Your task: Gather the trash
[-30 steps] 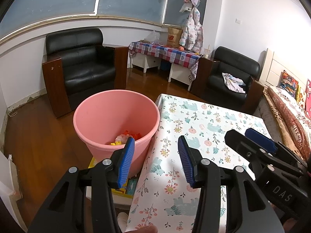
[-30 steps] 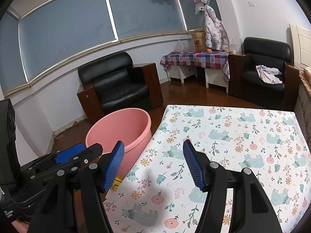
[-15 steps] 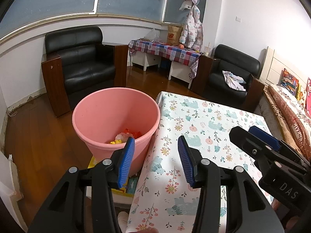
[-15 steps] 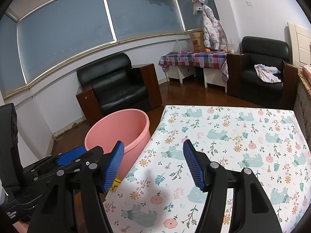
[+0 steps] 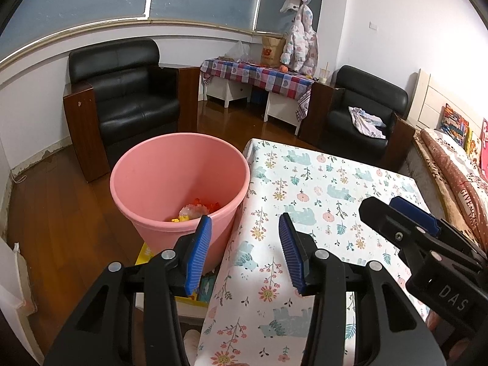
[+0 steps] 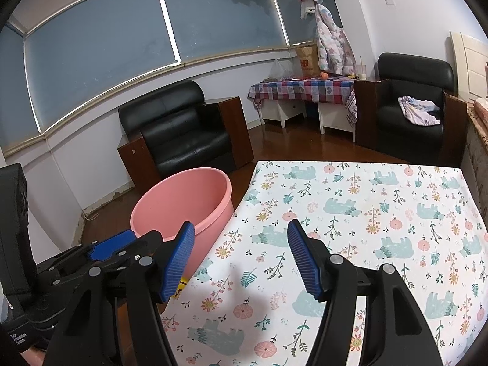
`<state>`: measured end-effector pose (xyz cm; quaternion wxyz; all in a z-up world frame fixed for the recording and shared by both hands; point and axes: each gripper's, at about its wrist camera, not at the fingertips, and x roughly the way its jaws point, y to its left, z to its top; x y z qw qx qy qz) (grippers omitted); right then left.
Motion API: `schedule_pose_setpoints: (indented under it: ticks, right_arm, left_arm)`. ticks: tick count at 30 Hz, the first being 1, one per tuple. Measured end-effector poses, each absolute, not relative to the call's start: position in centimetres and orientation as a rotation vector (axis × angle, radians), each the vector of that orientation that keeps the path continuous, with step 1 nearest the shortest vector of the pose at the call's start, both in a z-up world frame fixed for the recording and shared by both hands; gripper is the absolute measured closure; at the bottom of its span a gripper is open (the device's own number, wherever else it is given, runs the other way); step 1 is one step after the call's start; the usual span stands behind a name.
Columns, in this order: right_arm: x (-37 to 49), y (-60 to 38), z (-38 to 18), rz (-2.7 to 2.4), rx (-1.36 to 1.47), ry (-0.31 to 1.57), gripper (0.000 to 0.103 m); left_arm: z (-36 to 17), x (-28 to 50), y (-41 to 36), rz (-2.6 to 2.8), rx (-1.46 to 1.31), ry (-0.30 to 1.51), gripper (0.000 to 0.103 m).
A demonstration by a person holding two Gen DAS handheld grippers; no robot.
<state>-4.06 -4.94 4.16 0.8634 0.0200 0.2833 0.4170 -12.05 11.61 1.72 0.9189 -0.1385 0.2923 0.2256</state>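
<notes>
A pink bucket [image 5: 170,180] stands on the floor against the table's left edge, also in the right wrist view [image 6: 180,201]. Crumpled trash [image 5: 195,209], orange, yellow and clear, lies at its bottom. My left gripper [image 5: 244,251] is open and empty, held over the table's left edge beside the bucket. My right gripper [image 6: 241,259] is open and empty above the tablecloth [image 6: 381,213]. Each gripper shows at the edge of the other's view.
A black armchair [image 5: 122,91] stands behind the bucket, another [image 5: 363,116] beyond the table's far end. A side table with a checked cloth [image 5: 259,76] stands by the wall. A bed [image 5: 457,164] lies at the right. Coloured books [image 5: 201,286] lie under the bucket.
Both views have shifted slightly, as both grippers drifted a little. Both stay open and empty. The bucket and trash have not moved.
</notes>
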Motion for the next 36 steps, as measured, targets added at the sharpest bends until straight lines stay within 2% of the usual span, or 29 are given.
schedule_pose_setpoints:
  ticks: [36]
  right_arm:
    - [-3.3, -4.6, 2.9, 0.867, 0.055, 0.618, 0.04]
  left_arm:
    - [0.6, -11.6, 11.3, 0.456, -0.283, 0.626, 0.056]
